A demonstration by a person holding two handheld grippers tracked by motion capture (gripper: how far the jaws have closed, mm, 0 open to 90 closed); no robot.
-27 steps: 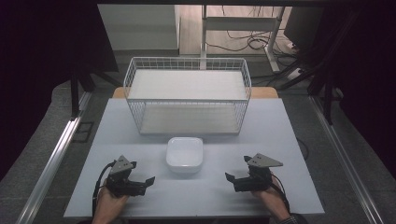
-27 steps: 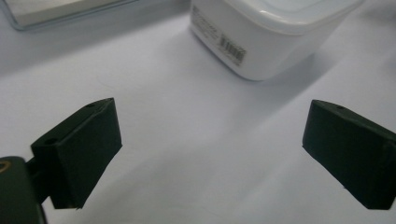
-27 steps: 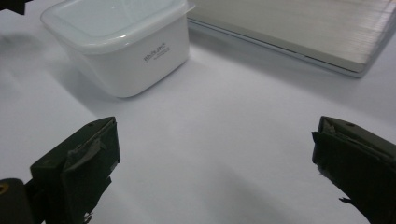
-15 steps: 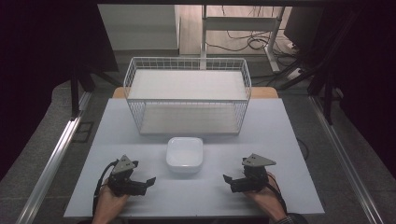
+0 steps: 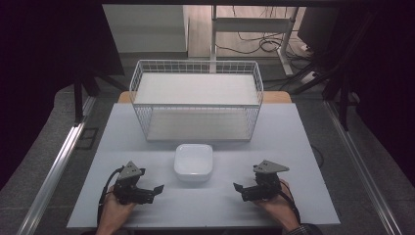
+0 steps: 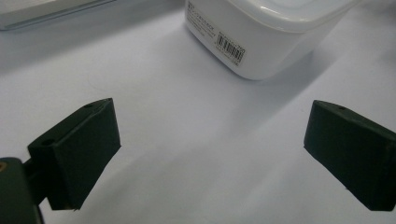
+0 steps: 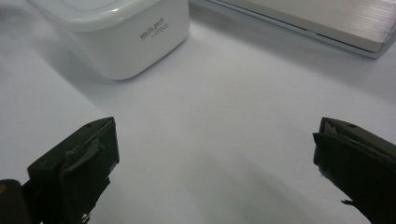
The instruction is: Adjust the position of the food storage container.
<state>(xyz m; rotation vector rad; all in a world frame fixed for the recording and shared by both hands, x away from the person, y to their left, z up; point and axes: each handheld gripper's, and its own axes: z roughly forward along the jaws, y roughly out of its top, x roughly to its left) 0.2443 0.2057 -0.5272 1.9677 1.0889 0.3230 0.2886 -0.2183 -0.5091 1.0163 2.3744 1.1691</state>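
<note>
Since the earlier frames both hands have slid a little nearer the person's edge of the table [image 5: 293,147] and the right gripper [image 5: 241,190] has sunk lower and turned its nose more toward the middle, while the white lidded container [image 5: 194,162] has not shifted at all. It sits on the table's centre line, just in front of the wire basket [image 5: 195,100] and apart from it, with one gripper on either side and neither touching it. The container looks like a light, rigid plastic food box with a pressed-on lid: smooth, glossy walls that taper slightly toward the base, so it is likely slippery and inclined to squirt out of a pinch on the sides. The safer hold seems to be under the protruding lid rim, or a squeeze from both sides at once, one gripper against each opposite wall. The left gripper [image 5: 157,188] lies low over the table, angled in toward the box, its jaws spread wide with nothing between them; in the left gripper view the container's barcode-labelled corner [image 6: 261,37] stands just ahead. The right gripper mirrors it, jaws equally wide and empty, the box's printed side [image 7: 126,42] ahead and to its left.
</note>
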